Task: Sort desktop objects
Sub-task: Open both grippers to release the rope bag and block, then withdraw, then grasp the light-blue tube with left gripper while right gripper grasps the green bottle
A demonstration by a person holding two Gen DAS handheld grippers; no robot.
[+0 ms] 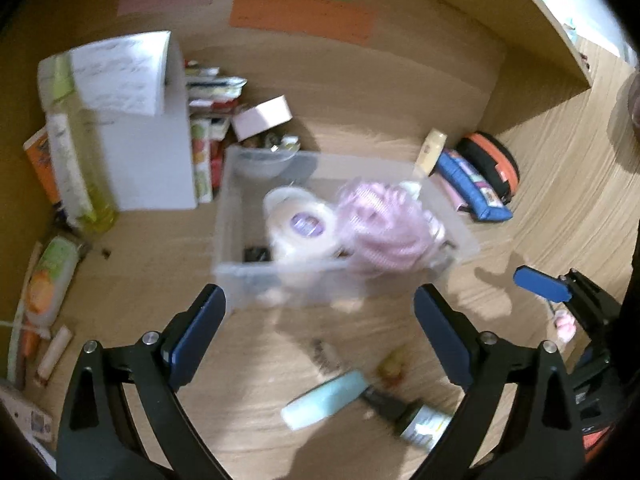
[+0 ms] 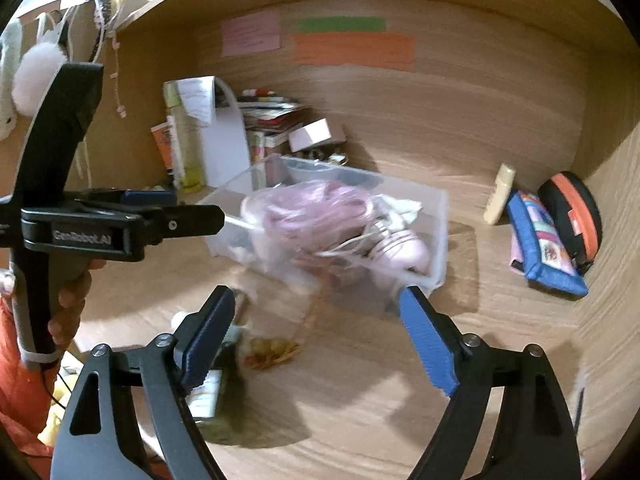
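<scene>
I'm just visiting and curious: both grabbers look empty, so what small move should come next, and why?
Probably the left gripper should dip toward the pale blue tube lying on the desk just below its open fingers. The bin already holds a pink sponge, while the tube is loose and closest.

You have bare desk point(image 2: 360, 400) just before the clear bin point(image 1: 240, 280); a teal tube point(image 1: 326, 398) and dark bottle point(image 1: 424, 426) lie near your left side. Right of the bin, open desk reaches the blue pouch point(image 2: 544, 248). Boxes point(image 1: 152, 160) crowd the bin's left.
</scene>
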